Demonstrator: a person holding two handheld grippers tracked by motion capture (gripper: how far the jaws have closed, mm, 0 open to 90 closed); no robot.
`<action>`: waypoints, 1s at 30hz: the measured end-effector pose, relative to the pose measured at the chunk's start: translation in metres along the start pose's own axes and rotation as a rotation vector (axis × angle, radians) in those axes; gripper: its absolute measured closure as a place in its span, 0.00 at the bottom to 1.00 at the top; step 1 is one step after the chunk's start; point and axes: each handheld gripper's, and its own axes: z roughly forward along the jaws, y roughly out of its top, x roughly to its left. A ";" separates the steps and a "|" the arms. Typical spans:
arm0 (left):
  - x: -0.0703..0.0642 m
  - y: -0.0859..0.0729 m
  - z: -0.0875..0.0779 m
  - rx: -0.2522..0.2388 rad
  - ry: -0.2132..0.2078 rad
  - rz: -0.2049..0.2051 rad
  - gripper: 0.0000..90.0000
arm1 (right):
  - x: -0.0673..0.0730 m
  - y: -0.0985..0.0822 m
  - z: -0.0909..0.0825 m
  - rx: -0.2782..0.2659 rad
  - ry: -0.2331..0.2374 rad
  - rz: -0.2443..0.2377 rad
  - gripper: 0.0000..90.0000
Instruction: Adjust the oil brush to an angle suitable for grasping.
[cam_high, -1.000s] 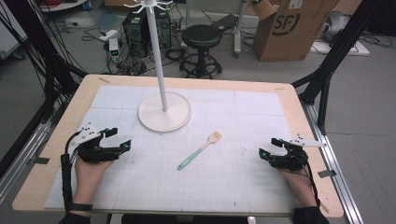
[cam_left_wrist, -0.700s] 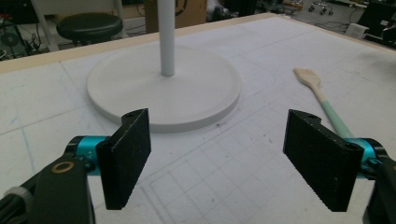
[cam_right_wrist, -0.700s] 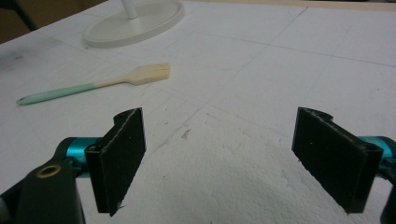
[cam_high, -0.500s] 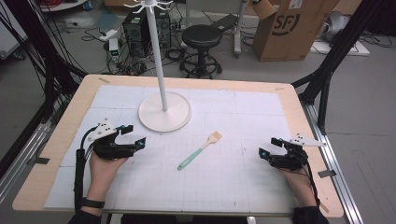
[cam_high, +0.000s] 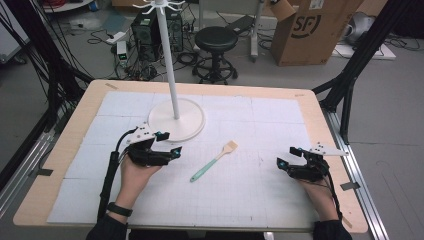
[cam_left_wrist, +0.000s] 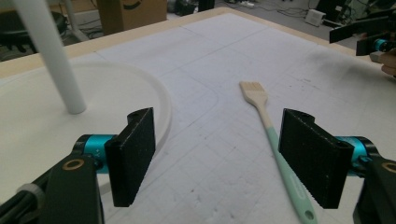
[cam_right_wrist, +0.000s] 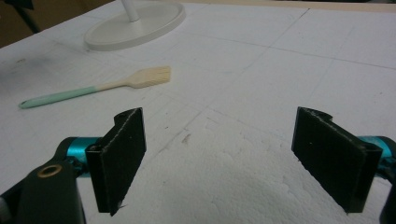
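- Left gripper (cam_high: 169, 144) had moved in from the left edge of the table toward the middle over the last second; at the earlier mark it sat well out to the left, and now it stood beside the rim of the white stand base (cam_high: 176, 119).
- Its jaws were spread wide, nothing between them. In the left gripper view they framed bare mat, with the brush (cam_left_wrist: 273, 135) lying just inside the right-hand jaw.
- Right gripper (cam_high: 287, 157) had not shifted across the three marks: low at the right side of the table, jaws likewise wide apart and empty.
- Reading of the change: the left hand was making its approach on the brush, the right one waiting. Judged as early in the work, no grasp yet made; the brush lay untouched and apart from both grippers.
- Brush (cam_high: 213, 161) lay flat on the white gridded mat (cam_high: 260, 125), near mid-table, between the two grippers and closer to the left one. It ran on a diagonal, bristle end toward the far right, handle end toward the person.
- Looks: pale, flat bristle head, short and squared; light wooden neck; mint-green handle, slim, ending in a rounded tip with a small hole, seen in the left gripper view.
- In the right gripper view the brush (cam_right_wrist: 95, 88) lay off to the left, beyond the jaws, with the stand base (cam_right_wrist: 135, 25) behind it.
- Likely a light, thin thing lying flush to the mat; a low pinch across the handle would probably be needed.
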 end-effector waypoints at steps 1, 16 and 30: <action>0.000 0.000 0.000 0.000 0.000 0.000 0.31 | 0.000 0.000 0.000 0.001 0.001 0.002 0.19; -0.027 0.003 0.056 0.086 -0.066 0.028 0.36 | -0.001 0.000 0.001 0.004 0.008 0.007 0.19; -0.046 -0.002 0.096 0.186 -0.090 0.042 0.50 | -0.002 0.000 0.001 0.009 0.010 0.017 0.19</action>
